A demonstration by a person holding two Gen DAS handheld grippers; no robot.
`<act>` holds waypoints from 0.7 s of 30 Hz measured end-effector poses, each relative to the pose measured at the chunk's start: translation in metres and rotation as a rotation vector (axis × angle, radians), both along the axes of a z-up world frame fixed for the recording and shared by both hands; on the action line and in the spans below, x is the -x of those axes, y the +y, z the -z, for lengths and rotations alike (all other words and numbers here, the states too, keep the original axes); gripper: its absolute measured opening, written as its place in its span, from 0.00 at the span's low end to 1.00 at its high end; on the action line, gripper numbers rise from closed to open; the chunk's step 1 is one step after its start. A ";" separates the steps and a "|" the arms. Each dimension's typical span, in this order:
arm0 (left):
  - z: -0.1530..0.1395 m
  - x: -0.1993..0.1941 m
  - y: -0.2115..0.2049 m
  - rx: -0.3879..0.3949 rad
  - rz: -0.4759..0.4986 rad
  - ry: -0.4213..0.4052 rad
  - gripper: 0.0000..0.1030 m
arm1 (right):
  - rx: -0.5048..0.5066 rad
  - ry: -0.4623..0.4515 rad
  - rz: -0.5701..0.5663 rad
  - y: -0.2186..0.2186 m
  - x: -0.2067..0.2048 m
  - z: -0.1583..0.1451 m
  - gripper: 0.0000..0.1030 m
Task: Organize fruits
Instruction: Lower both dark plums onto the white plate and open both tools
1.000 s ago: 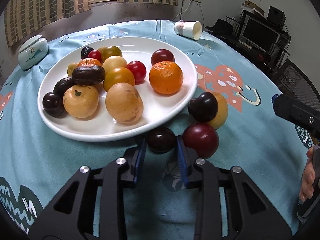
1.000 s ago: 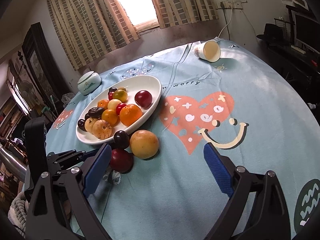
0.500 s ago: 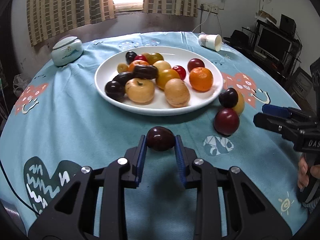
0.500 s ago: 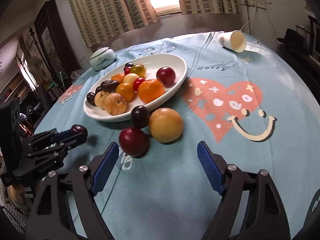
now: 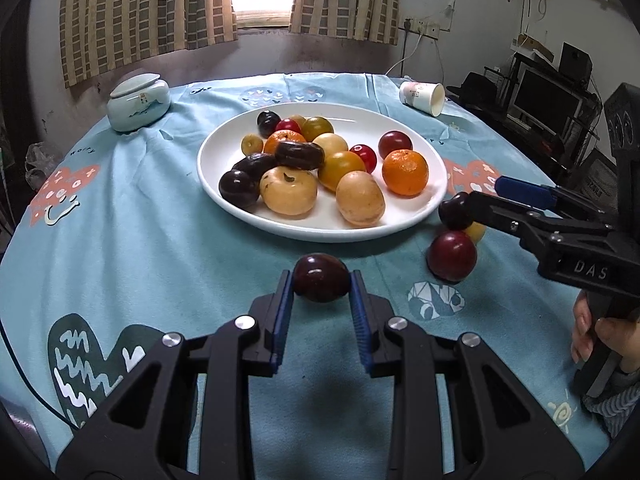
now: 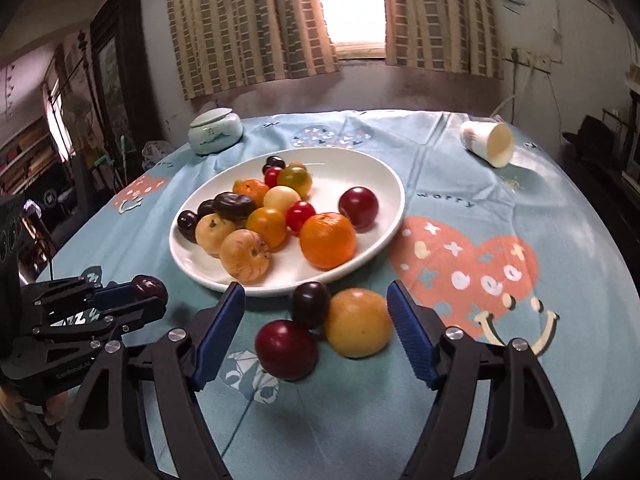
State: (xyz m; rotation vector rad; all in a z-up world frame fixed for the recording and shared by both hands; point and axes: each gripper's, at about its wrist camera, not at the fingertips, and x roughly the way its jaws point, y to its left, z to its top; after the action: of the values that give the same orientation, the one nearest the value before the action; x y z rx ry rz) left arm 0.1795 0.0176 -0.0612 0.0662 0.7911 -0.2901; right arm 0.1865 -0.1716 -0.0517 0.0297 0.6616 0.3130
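Over on the left, the left gripper has its blue pads clamped on a dark plum, carried clear of the cloth at six o'clock from the white plate, lined up, I'd say, for a drop onto the bare near rim. The plate itself is crowded toward its ten o'clock side with an orange, pale yellow fruit and small red ones, so the free space faces the grippers. Moving right, three strays sit touching off the plate's four o'clock edge: a dark plum on the cloth, a red plum and a yellow-orange fruit. The right gripper, jaws half open and just been narrowing, straddles that cluster without pressing anything yet, probably sizing one up.
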 end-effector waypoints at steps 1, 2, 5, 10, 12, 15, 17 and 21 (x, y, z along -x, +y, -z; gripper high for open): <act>0.001 0.000 0.000 0.000 0.000 0.003 0.28 | 0.020 0.012 -0.016 0.006 -0.004 0.002 0.64; 0.001 -0.001 0.000 -0.001 0.000 0.005 0.28 | 0.032 0.022 -0.026 0.010 -0.008 0.004 0.57; 0.002 -0.001 0.000 0.000 0.001 0.011 0.28 | 0.053 0.035 -0.030 0.011 -0.014 0.008 0.45; 0.004 -0.003 -0.001 0.001 0.008 0.018 0.28 | 0.103 0.018 -0.027 0.015 -0.014 0.013 0.29; 0.004 -0.003 -0.002 -0.001 0.007 0.019 0.28 | 0.124 0.003 -0.024 0.017 -0.011 0.014 0.28; 0.005 -0.004 -0.002 -0.003 0.006 0.020 0.28 | 0.134 -0.007 -0.024 0.018 -0.006 0.013 0.27; 0.005 -0.004 -0.002 -0.002 0.003 0.020 0.28 | 0.113 -0.002 -0.015 0.013 -0.004 0.011 0.27; -0.007 -0.002 0.004 0.028 -0.009 -0.017 0.28 | 0.032 -0.044 0.022 -0.004 0.011 -0.009 0.27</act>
State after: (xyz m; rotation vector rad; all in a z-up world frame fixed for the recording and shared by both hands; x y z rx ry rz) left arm 0.1813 0.0218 -0.0545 0.0392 0.7697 -0.2916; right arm 0.1752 -0.1756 -0.0431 -0.0003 0.6217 0.2808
